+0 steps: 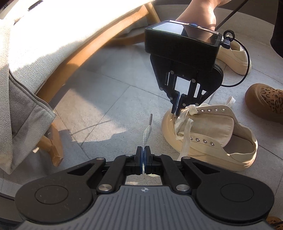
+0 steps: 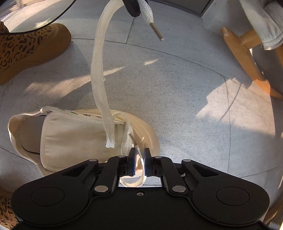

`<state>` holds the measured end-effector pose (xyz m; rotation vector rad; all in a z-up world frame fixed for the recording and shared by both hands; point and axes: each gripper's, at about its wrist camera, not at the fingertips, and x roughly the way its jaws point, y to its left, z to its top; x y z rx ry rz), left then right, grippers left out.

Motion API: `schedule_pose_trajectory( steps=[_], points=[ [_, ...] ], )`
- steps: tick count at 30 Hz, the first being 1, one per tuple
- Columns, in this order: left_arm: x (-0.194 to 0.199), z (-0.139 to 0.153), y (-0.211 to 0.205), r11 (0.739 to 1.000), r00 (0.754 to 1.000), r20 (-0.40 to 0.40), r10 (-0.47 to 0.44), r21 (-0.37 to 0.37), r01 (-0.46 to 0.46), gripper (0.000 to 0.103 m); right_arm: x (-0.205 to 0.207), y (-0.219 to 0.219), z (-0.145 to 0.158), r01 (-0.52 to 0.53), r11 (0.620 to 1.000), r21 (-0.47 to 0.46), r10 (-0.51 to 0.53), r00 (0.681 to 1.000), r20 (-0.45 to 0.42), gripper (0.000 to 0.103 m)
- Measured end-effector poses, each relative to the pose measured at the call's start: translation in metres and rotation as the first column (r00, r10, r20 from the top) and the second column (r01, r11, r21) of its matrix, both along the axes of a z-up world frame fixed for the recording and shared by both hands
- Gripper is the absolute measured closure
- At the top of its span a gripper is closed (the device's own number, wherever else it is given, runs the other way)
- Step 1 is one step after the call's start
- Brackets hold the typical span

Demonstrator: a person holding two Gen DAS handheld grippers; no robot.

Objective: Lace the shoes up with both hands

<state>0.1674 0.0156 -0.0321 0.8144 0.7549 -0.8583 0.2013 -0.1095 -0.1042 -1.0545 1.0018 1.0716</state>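
A cream canvas sneaker (image 1: 212, 127) (image 2: 70, 134) lies on the grey tiled floor, laced only through the eyelets nearest its toe. My left gripper (image 1: 143, 152) is shut on one end of the white shoelace (image 2: 99, 70), just behind its metal tip (image 1: 150, 118) (image 2: 156, 31), and holds it up in the air away from the shoe. My right gripper (image 1: 177, 110) (image 2: 140, 155) points down at the sneaker's toe. It is shut on the other strand of the lace where that strand leaves the front eyelets. A slack loop of that strand hangs behind its pads.
A brown leopard-print shoe (image 1: 267, 102) (image 2: 26, 49) stands close behind the sneaker. A second cream shoe (image 1: 235, 58) sits farther back, by a person's bare leg (image 1: 199, 12). A wooden chair leg (image 1: 53, 141) (image 2: 247, 53) and draped fabric lie to the side. A black cable (image 1: 247, 70) trails from the right gripper.
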Motion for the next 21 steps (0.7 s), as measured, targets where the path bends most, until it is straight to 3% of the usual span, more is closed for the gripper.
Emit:
schedule_pose_trajectory(
  steps=[3,6,8,12,16,21],
  points=[
    [0.004,-0.002,0.004,0.997,0.998,-0.045,0.043,-0.069,-0.046,0.103,0.004,-0.010,0.011,0.094,0.993,0.073,-0.090,0.995,-0.047,0.103],
    [0.007,-0.003,0.008,0.987,0.992,-0.087,0.092,-0.127,-0.103,0.103,0.011,-0.026,0.033,0.249,0.950,0.189,-0.227,0.965,-0.132,0.103],
    [0.009,-0.004,0.009,0.983,0.988,-0.108,0.111,-0.137,-0.125,0.103,0.016,-0.043,0.051,0.390,0.876,0.283,-0.332,0.914,-0.233,0.103],
    [0.014,-0.003,0.010,0.960,0.970,-0.186,0.157,-0.201,-0.194,0.103,0.014,-0.069,0.071,0.573,0.711,0.408,-0.428,0.812,-0.396,0.103],
    [0.021,-0.002,0.014,0.908,0.929,-0.317,0.192,-0.301,-0.290,0.103,0.008,-0.088,0.073,0.718,0.524,0.459,-0.468,0.692,-0.549,0.103],
    [0.020,-0.005,0.014,0.875,0.905,-0.391,0.169,-0.363,-0.320,0.103,0.005,-0.103,0.063,0.814,0.397,0.423,-0.454,0.575,-0.680,0.103]
  ],
)
